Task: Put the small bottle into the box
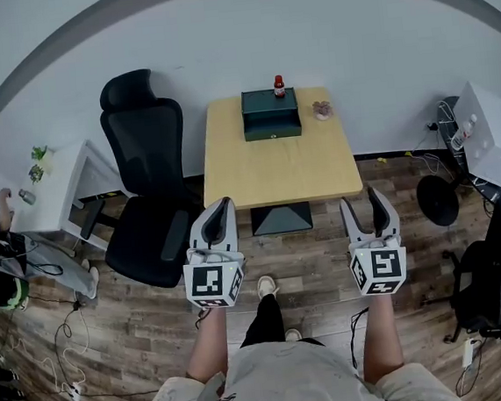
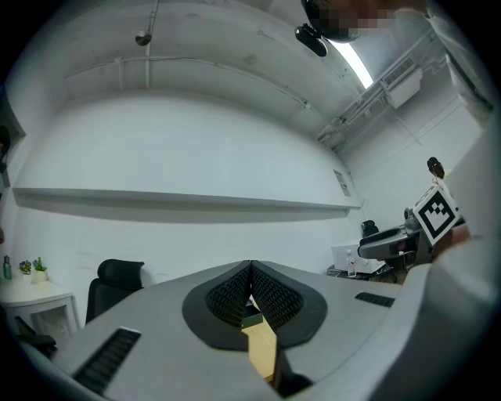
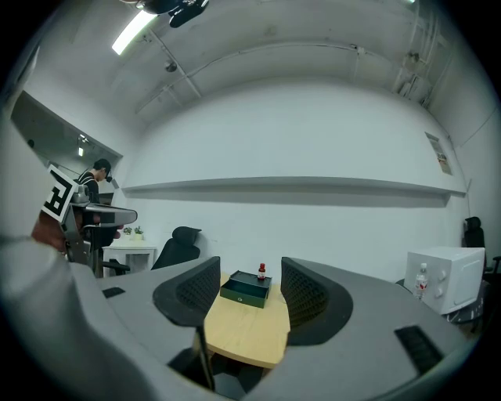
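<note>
Left tool [image 1: 225,203] closed, empty; right tool [image 1: 360,199] open — both short of the bench [image 1: 282,161], small bottle [image 1: 279,86] just behind the green box [image 1: 270,114].

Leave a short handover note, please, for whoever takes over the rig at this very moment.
Grippers: left claw shut, empty; right claw open, empty. Both are held over the floor, short of the table.
Things: small bottle stands at the table's far edge, just behind the green box, not in it.
Done: nothing yet.
Left: move in, grasp the bottle, put it into the box.
</note>
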Motion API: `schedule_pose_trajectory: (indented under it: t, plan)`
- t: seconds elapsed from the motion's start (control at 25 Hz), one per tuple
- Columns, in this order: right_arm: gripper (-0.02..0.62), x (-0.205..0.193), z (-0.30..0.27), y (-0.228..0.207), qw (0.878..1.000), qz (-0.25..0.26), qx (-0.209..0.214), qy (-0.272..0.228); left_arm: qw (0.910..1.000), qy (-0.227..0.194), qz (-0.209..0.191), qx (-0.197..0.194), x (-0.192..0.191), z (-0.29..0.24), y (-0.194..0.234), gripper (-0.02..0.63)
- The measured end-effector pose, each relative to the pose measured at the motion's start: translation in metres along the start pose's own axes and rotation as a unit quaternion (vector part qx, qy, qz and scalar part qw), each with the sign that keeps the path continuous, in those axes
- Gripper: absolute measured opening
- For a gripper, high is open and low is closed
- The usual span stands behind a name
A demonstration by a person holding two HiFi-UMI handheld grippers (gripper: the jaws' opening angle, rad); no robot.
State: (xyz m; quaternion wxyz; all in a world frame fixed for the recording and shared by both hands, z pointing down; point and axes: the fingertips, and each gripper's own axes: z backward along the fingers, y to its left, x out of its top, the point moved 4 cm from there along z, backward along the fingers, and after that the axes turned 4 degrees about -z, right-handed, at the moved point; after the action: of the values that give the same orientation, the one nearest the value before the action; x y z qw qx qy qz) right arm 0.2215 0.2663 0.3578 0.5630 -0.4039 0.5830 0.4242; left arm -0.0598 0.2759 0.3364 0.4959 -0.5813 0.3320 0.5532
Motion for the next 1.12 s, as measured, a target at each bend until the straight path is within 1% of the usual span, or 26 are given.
schedule_pose_trajectory:
  t: [0.2,0.44,0.64,1.12]
  plan:
    - [0.255,-0.001,-0.032,-0.002,1.000,0.004,-0.005,0.000,1.0000,-0.002,-0.004,-0.005,-0.011,-0.027,0.015,0.008]
    - [0.255,0.005,-0.087,0.009,1.000,0.014,0.000,0.002,1.0000,-0.003,-0.002,0.003,-0.022,-0.062,0.056,0.008]
    - [0.255,0.009,-0.133,0.018,1.000,0.019,0.003,0.006,1.0000,-0.002,-0.004,0.002,-0.031,-0.094,0.086,0.008]
    - [0.255,0.014,-0.238,0.037,0.999,0.037,0.004,0.025,0.9999,0.001,0.011,-0.004,-0.057,-0.168,0.156,0.008]
